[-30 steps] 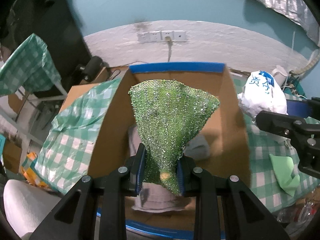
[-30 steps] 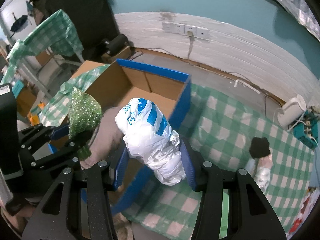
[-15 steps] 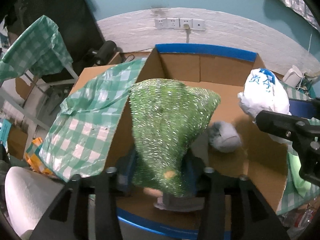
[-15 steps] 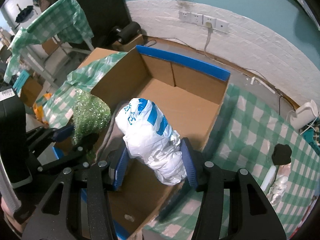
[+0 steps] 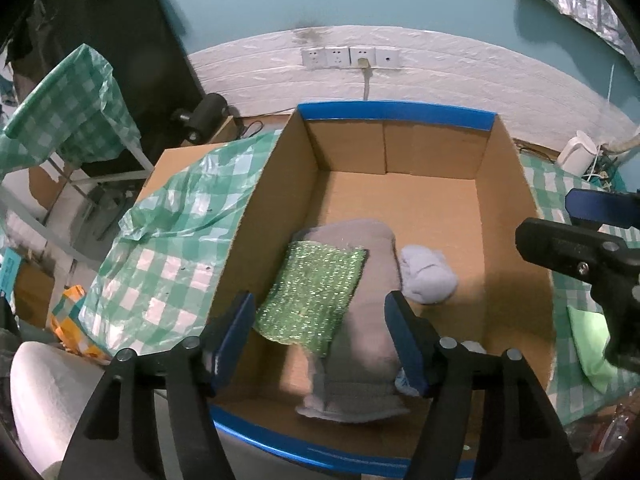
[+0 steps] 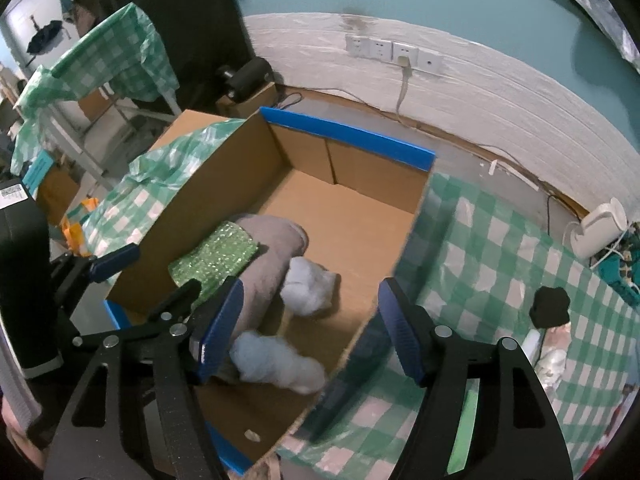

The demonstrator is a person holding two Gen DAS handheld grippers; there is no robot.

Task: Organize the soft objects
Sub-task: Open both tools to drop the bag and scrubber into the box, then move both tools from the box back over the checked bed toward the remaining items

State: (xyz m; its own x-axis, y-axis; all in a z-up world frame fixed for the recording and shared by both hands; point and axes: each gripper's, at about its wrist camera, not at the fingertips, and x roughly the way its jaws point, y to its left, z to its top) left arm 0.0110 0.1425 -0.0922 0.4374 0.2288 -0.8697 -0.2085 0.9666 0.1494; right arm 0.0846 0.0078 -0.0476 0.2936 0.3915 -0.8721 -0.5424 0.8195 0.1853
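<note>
- Now, starting on the left, the left gripper [image 5: 320, 340] is hanging over the near end of the cardboard box [image 5: 400, 148]; its jaws are opening and nothing is sitting between the blue pads.
- Just below it, the glittery green cloth [image 5: 312, 292] is lying flat inside the box, resting on a folded grey towel [image 5: 360, 340].
- Beside the towel, toward the middle of the box floor, a pale blue soft bundle [image 5: 428, 276] is lying, touching the towel's edge.
- Moving right, the right gripper [image 6: 310, 328] is hovering over the box's near right corner; its jaws are opening too, and no object is being pressed by them.
- Under it, a blurred whitish bundle [image 6: 276, 364] is showing against the box floor. It is probably a plastic bag, but the blur is too strong to be sure, and I cannot tell if it is already resting.
- Outside the box, on the green checked tablecloth [image 6: 500, 264], a light green cloth [image 5: 592, 344] is waiting near the right wall, and a black item [image 6: 550, 306] with some crumpled material is lying farther right.
- So, I am judging the task as partly done: four soft things are in the box, while at least the green cloth on the table is remaining to be collected.
</note>
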